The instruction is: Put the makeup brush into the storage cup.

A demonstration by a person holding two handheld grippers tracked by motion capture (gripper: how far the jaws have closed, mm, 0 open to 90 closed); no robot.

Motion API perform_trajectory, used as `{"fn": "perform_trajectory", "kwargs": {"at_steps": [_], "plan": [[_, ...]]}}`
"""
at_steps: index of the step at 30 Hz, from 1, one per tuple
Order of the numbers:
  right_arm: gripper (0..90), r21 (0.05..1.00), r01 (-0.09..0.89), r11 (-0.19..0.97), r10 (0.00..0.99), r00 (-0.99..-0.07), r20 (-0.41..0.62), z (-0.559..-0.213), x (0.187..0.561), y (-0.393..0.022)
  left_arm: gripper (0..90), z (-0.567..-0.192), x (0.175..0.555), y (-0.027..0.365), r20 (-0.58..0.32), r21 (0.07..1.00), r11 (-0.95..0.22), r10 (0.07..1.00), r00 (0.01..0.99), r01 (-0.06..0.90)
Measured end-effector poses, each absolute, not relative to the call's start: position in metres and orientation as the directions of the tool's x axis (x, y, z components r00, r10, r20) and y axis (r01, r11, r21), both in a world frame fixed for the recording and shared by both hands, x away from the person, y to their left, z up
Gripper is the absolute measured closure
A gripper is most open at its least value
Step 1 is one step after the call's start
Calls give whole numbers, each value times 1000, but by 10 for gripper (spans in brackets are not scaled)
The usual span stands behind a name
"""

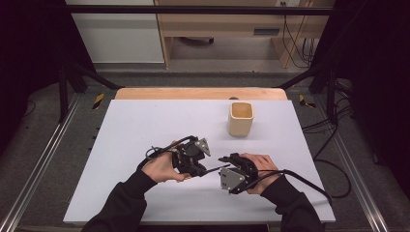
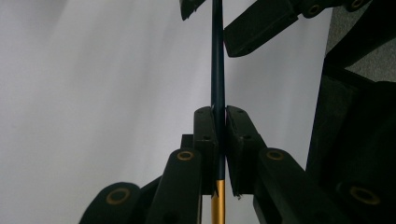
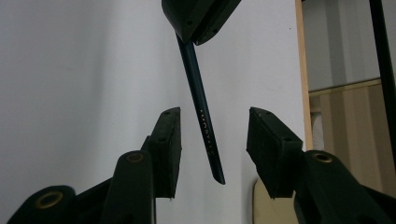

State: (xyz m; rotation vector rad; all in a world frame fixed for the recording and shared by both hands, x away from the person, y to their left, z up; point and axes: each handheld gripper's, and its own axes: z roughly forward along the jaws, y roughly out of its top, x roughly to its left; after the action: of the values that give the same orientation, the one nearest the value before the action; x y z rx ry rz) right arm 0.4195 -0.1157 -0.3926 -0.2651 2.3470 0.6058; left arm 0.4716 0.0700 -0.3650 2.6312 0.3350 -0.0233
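A thin dark blue pencil [image 1: 215, 169] with a gold end lies level above the white table top [image 1: 145, 125]. My left gripper [image 1: 203, 170] is shut on it; in the left gripper view the two pads [image 2: 205, 135] clamp the pencil [image 2: 217, 70] near its gold end. The pencil's free end reaches between the jaws of my right gripper [image 1: 225, 164]. In the right gripper view the pencil [image 3: 201, 102] hangs in the gap of the right gripper [image 3: 212, 135] with space on both sides, so that gripper is open. The left gripper [image 3: 198, 18] shows at the top there.
A light wooden cup [image 1: 240, 118] stands upright at the back right of the table top. The table's wooden edge [image 1: 193, 93] runs along the far side. Black frame posts and cables stand to the right of the table.
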Motion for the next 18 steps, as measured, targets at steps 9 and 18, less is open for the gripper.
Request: {"fn": "perform_trajectory", "kwargs": {"at_steps": [9,18], "plan": [[647,304,-366,879,-59,-719,-693,-398,418,-108,826,-366,474,66,-98,449,-854,243,965,261],[726,256,-385,887,-109,-711,-694,-402,418,-103,826,-367,474,62,-113,443,-851,260,959,283]]}}
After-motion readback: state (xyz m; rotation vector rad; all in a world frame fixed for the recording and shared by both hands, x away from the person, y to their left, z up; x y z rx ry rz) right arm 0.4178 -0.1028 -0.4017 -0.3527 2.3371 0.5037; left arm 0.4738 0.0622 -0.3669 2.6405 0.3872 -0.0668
